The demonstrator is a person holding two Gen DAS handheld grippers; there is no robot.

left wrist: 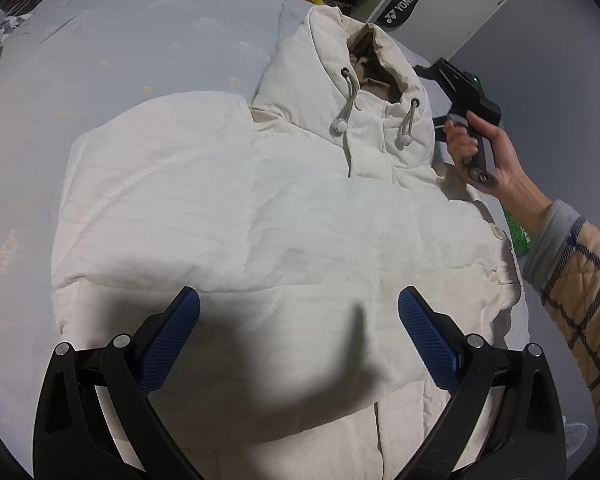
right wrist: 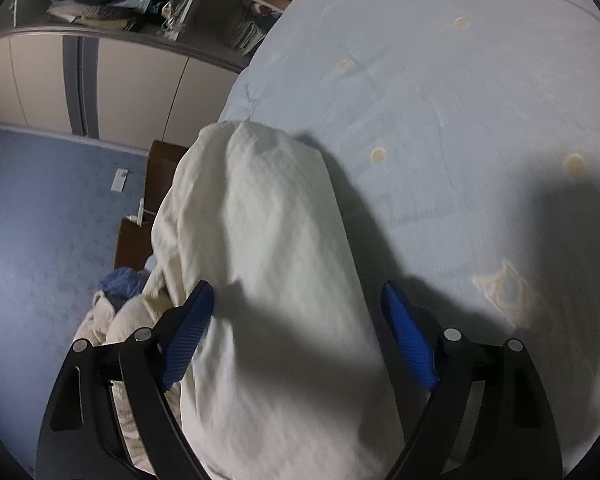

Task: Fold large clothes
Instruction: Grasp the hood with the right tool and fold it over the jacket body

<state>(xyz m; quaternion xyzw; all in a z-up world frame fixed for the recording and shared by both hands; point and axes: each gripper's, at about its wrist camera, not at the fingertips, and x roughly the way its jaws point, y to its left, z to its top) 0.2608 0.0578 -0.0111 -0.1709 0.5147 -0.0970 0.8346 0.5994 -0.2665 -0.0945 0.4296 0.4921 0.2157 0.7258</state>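
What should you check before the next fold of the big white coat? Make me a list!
1. Coat lies on the bed: ok.
2. One sleeve folded across the front: ok.
3. Other sleeve still stretched out over the bed's edge: not ok.
4. Left hand-held gripper open and holding nothing: ok.
5. Right hand-held gripper open over that sleeve, not pinching it: ok.
6. Hood flattened: not ok, it stands puffed up.

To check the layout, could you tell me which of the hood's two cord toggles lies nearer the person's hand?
The toggle on the picture's right side lies nearer the hand; the other toggle hangs across the zip.
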